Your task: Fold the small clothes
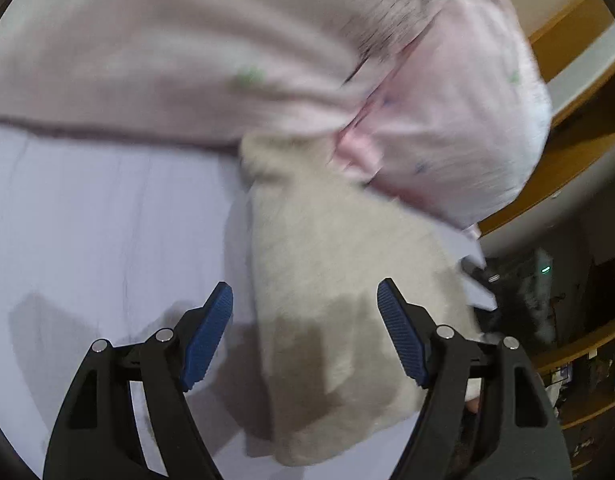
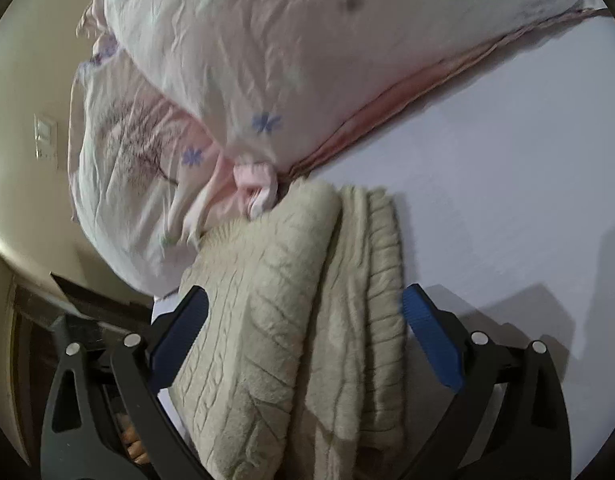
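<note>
A cream knitted garment (image 2: pixel 291 304) lies folded in layers on the white bed sheet (image 2: pixel 507 184), its far end against the pink pillows. It also shows in the left wrist view (image 1: pixel 339 304), blurred. My right gripper (image 2: pixel 305 312) is open, its blue pads on either side of the folded garment and close above it. My left gripper (image 1: pixel 305 320) is open too, over the garment's left part, with the left pad over bare sheet (image 1: pixel 87 220).
Two pink floral pillows (image 2: pixel 235 60) lie stacked behind the garment, also seen in the left wrist view (image 1: pixel 447 120). The bed edge runs close beside the garment; beyond it are a wooden shelf (image 1: pixel 579 152) and dark clutter. A wall switch (image 2: pixel 45 142) sits on the beige wall.
</note>
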Available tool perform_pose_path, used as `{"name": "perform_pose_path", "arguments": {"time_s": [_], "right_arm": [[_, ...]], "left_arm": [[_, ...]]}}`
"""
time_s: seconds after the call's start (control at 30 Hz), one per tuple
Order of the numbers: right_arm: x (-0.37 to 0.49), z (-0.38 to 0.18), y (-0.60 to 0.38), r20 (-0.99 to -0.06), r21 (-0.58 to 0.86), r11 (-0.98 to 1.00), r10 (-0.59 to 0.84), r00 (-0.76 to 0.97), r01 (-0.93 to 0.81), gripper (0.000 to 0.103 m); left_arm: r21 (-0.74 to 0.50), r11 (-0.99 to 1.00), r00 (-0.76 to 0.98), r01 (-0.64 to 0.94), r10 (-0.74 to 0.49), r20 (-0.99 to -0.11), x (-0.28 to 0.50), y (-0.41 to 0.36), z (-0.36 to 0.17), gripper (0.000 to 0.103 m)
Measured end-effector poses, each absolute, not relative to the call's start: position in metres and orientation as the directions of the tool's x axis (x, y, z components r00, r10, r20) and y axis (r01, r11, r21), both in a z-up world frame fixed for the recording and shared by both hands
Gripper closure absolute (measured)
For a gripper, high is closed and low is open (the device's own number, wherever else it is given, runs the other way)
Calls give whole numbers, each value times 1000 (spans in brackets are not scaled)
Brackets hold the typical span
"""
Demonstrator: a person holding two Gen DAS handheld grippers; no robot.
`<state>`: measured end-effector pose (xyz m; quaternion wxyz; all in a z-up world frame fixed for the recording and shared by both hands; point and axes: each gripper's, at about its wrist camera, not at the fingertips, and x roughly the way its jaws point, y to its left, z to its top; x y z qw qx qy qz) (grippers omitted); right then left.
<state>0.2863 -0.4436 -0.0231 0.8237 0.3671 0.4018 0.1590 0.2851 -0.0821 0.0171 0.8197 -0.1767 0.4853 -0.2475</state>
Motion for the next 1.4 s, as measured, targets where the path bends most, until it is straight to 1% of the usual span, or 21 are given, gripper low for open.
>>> {"name": "perform_pose_path", "arguments": {"time_s": [0.2, 0.23, 0.3, 0.33, 0.37, 0.43, 0.57, 0.63, 0.7, 0.73, 0.77, 0.8, 0.87, 0.93, 1.0, 1.03, 1.07, 1.1, 1.2, 1.3, 1.4], "right_arm": [[285, -29, -434, -562, 717, 696, 561, 608, 21, 5], [287, -27, -430, -565, 710, 704, 559, 607, 13, 13], [288, -28, -421, -594, 675, 738, 540, 596, 5, 48], [290, -29, -419, -601, 674, 739, 544, 585, 5, 60], [290, -32, -418, -582, 700, 714, 570, 580, 2, 64], [285, -29, -418, -540, 724, 689, 596, 595, -34, 67], [279, -19, -391, -400, 804, 565, 744, 536, -186, 68], [284, -20, -366, -432, 778, 590, 752, 498, -216, 65], [291, -23, -343, -523, 712, 668, 710, 473, -216, 56], [292, -22, -337, -595, 644, 739, 647, 477, -199, 45], [290, -19, -339, -618, 613, 769, 609, 497, -181, 42], [284, -13, -346, -607, 607, 777, 587, 536, -165, 42], [258, 11, -373, -504, 632, 760, 553, 664, -153, 42], [239, 26, -378, -450, 627, 752, 564, 692, -204, 42], [233, 27, -365, -487, 594, 770, 574, 658, -231, 42], [236, 23, -351, -532, 569, 788, 571, 625, -236, 50], [240, 17, -340, -569, 546, 802, 567, 596, -241, 82], [246, 9, -325, -606, 513, 821, 554, 570, -252, 92], [253, 10, -320, -606, 418, 881, 452, 655, -221, 93], [264, 2, -344, -605, 491, 862, 443, 662, -128, 93], [258, -5, -348, -641, 456, 882, 418, 644, -120, 87]], "left_arm": [[-547, 793, 355, 267, -609, -710, 284, -108, 8, 23], [-544, 796, 350, 267, -606, -715, 285, -114, 5, 22], [-553, 790, 347, 266, -613, -709, 288, -120, -7, 23], [-555, 786, 365, 274, -619, -696, 286, -122, -7, 34], [-556, 782, 364, 282, -624, -692, 286, -121, -9, 47], [-574, 762, 363, 301, -648, -670, 279, -105, 0, 61], [-551, 760, 413, 344, -650, -638, 253, -67, 24, 62], [-492, 799, 460, 347, -602, -653, 241, -47, 32, 56], [-353, 884, 508, 306, -465, -725, 240, -37, 26, 50], [-327, 905, 503, 273, -424, -753, 241, -33, 20, 46], [-337, 905, 501, 260, -425, -754, 241, -29, 20, 45], [-364, 898, 523, 248, -440, -730, 236, -20, 22, 45], [-329, 914, 600, 235, -403, -691, 219, -11, 36, 44], [-302, 920, 649, 252, -392, -652, 203, -10, 47, 44], [-275, 915, 680, 294, -403, -613, 188, -20, 55, 43], [-261, 912, 687, 316, -410, -600, 182, -27, 57, 41], [-253, 906, 684, 339, -422, -594, 180, -34, 58, 40], [-251, 899, 671, 359, -435, -600, 181, -41, 55, 40], [-254, 897, 628, 361, -435, -646, 189, -50, 40, 40], [-224, 896, 606, 384, -428, -670, 193, -60, 28, 41], [-199, 900, 610, 387, -412, -677, 194, -64, 26, 41]]}}
